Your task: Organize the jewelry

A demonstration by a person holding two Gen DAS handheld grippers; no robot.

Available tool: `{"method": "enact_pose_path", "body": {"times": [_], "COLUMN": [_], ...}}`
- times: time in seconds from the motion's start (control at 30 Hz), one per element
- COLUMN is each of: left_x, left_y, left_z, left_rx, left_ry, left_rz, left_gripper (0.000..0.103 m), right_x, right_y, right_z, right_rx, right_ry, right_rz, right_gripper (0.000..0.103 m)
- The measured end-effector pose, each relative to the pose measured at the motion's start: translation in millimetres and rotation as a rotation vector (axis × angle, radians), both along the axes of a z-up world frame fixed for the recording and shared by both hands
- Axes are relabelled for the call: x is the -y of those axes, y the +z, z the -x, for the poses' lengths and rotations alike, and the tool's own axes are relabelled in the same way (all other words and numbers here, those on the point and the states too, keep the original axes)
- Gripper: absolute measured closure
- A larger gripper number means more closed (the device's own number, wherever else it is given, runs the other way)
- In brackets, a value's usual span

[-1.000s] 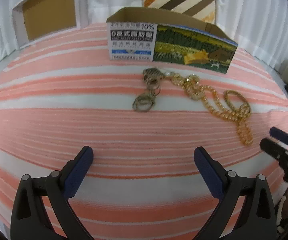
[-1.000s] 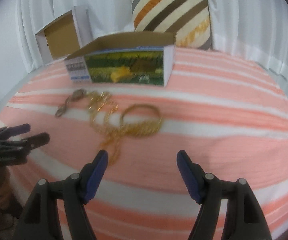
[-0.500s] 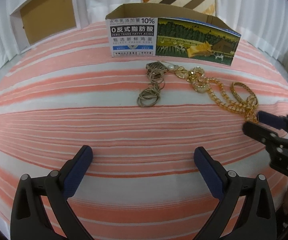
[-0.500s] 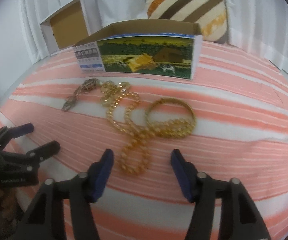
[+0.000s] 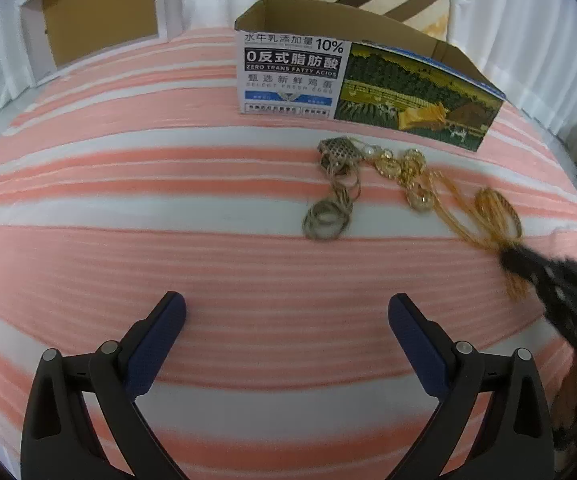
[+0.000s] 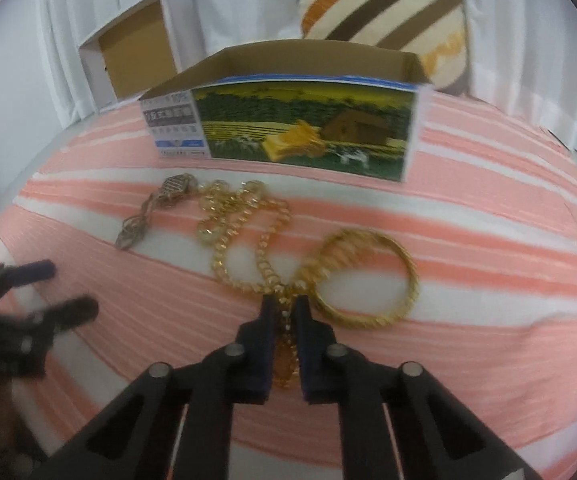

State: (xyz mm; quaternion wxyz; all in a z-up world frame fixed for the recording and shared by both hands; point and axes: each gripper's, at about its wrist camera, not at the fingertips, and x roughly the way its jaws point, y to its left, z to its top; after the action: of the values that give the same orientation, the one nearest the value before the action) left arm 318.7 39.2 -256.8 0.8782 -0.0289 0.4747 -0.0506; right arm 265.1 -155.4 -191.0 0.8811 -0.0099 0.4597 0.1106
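The right gripper (image 6: 285, 309) has just been closing and now pinches the gold chain (image 6: 244, 240) where its strands cross, the links caught between the two pads. Gripping at the crossing probably lets several loops lift together instead of one trailing. The chain lies on the striped cloth (image 6: 488, 340), just in front of the open box (image 6: 308, 120) — likely where it is meant to go, so the carry should be short. Its far end tangles with gold rings near a darker necklace (image 6: 156, 208), and a gold bangle (image 6: 368, 276) sits against the chain beside the grip; either could drag along on the lift. The left gripper (image 5: 286, 316) hovers with jaws wide apart and nothing between them, well short of the jewelry — free, I judge, to hold down or take the next piece.
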Motion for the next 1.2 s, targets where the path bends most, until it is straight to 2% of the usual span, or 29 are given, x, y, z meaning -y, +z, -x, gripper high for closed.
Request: {"method": "enact_pose_path", "body": {"times": [0.17,0.4,0.57,0.6,0.67,0.7,0.73,0.8,0.83,0.87,0.97,1.0,1.17,1.2], "left_x": [5,19,27,29,33,33,33,30,28,27,15,11,3,4], "left_y": [1,1,3,2,3,5,5,6,7,7,10,11,12,11], "left_z": [-26,-56,-71,-72,-72,-70,-68,-62,-54,-50,-23,-16,14,17], "left_rx": [-0.015,-0.004,0.027,0.039,0.066,0.076,0.077,0.082,0.083,0.084,0.085,0.084,0.078,0.078], "left_ry": [-0.034,-0.074,-0.099,-0.101,-0.11,-0.123,-0.126,-0.122,-0.116,-0.112,-0.084,-0.077,-0.043,-0.042], "left_rz": [-0.006,-0.017,-0.027,-0.044,-0.079,-0.069,-0.068,-0.057,-0.051,-0.047,-0.005,0.009,0.052,0.057], "left_gripper": [0.003,0.008,0.022,0.03,0.054,0.084,0.091,0.092,0.097,0.098,0.1,0.1,0.1,0.1], "right_x": [19,30,30,29,30,31,32,33,34,36,42,43,46,46], "right_y": [2,3,2,2,1,1,1,1,1,1,2,2,2,2], "right_z": [25,41,43,43,42,43,43,44,44,44,48,49,57,57], "right_rx": [0.013,0.039,0.048,0.051,0.055,0.055,0.056,0.059,0.058,0.055,0.051,0.053,0.066,0.065], "right_ry": [0.001,-0.008,-0.014,-0.014,-0.015,-0.017,-0.019,-0.021,-0.023,-0.026,-0.03,-0.029,-0.029,-0.03], "right_rz": [-0.019,0.021,0.022,0.022,0.019,0.016,0.011,0.006,0.0,-0.013,-0.052,-0.062,-0.07,-0.074], "right_gripper": [0.095,0.095,0.095,0.094,0.094,0.094,0.094,0.094,0.094,0.093,0.081,0.073,0.068,0.063]}}
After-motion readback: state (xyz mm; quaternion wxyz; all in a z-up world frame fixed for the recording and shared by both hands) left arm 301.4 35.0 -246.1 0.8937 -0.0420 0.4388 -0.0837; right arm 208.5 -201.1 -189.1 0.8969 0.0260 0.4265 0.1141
